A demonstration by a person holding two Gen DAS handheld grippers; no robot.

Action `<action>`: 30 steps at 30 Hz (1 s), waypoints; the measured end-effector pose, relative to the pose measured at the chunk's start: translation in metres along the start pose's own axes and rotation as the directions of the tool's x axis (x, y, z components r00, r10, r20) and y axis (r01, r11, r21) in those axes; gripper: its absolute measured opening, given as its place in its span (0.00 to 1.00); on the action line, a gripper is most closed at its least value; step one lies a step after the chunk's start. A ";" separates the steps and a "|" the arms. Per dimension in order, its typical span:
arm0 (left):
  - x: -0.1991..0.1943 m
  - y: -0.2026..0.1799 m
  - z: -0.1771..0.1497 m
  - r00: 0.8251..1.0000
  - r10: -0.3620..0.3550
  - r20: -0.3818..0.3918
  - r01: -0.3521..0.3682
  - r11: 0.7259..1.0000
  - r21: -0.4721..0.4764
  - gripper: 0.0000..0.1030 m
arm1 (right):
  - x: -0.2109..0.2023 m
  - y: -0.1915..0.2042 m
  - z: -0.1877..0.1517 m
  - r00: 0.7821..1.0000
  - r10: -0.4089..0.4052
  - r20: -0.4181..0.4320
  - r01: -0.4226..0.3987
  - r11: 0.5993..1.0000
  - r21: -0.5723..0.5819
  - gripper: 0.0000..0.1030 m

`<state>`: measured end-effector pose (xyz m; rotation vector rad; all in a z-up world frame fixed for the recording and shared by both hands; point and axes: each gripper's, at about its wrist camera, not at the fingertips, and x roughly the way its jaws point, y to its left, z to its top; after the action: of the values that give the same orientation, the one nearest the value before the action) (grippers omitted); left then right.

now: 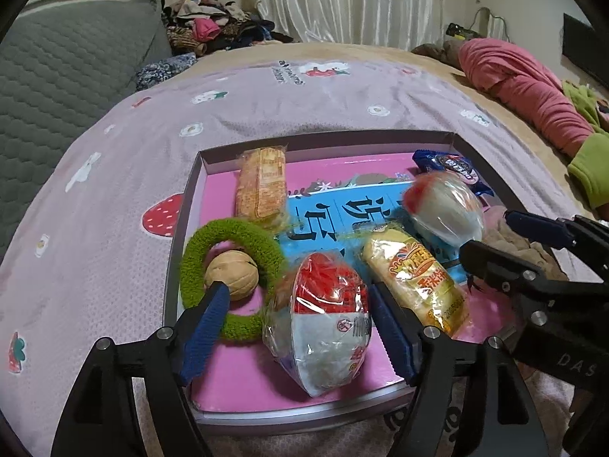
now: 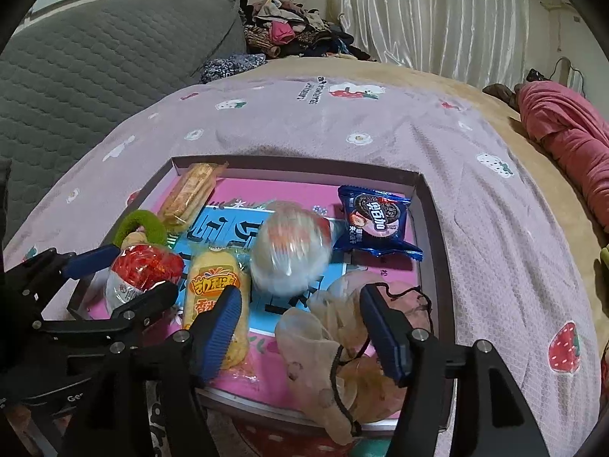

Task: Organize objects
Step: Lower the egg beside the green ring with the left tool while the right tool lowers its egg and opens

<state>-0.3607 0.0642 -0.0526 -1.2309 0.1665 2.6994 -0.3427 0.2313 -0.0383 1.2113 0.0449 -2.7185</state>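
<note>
Left hand-held gripper (image 1: 300, 312), jaws wide, straddles a plastic-wrapped red-and-white bowl (image 1: 323, 323) without clear contact; right hand-held gripper (image 2: 300, 327), also wide, brackets a crumpled beige cloth pouch (image 2: 335, 342). Both lie at the near edge of a shallow pink-lined box (image 1: 243, 152) on the bed. Bowl: probably light, rigid, slippery film, so grip across the widest part; pouch: soft, best pinched at a bunched fold.
</note>
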 end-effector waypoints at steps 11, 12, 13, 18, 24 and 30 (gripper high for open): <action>-0.006 0.002 0.000 1.000 0.014 0.013 -0.014 1.000 -0.007 0.81 | -0.006 -0.007 0.003 1.000 0.006 0.016 -0.006 0.999 0.038 0.71; -0.007 0.002 0.000 1.000 0.010 0.016 -0.010 1.000 -0.007 0.82 | -0.006 -0.007 0.003 1.000 0.007 0.017 -0.008 0.999 0.039 0.73; -0.008 0.002 0.000 1.000 0.010 0.017 -0.010 1.000 -0.009 0.82 | -0.007 -0.007 0.003 1.000 0.004 0.021 -0.005 0.999 0.042 0.75; -0.009 0.004 0.001 1.000 0.013 0.016 -0.013 1.000 -0.017 0.82 | -0.012 -0.010 0.004 0.999 0.001 0.037 -0.003 0.998 0.058 0.77; -0.015 0.006 0.002 0.999 0.004 0.032 -0.003 1.000 -0.027 0.83 | -0.017 -0.016 0.005 0.999 0.007 0.053 -0.011 0.997 0.082 0.79; -0.018 0.007 0.003 0.999 -0.003 0.039 0.005 1.000 -0.029 0.83 | -0.018 -0.015 0.005 0.999 0.006 0.054 -0.010 0.997 0.081 0.79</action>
<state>-0.3530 0.0562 -0.0364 -1.1841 0.1202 2.7294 -0.3364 0.2482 -0.0223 1.1552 -0.0772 -2.7693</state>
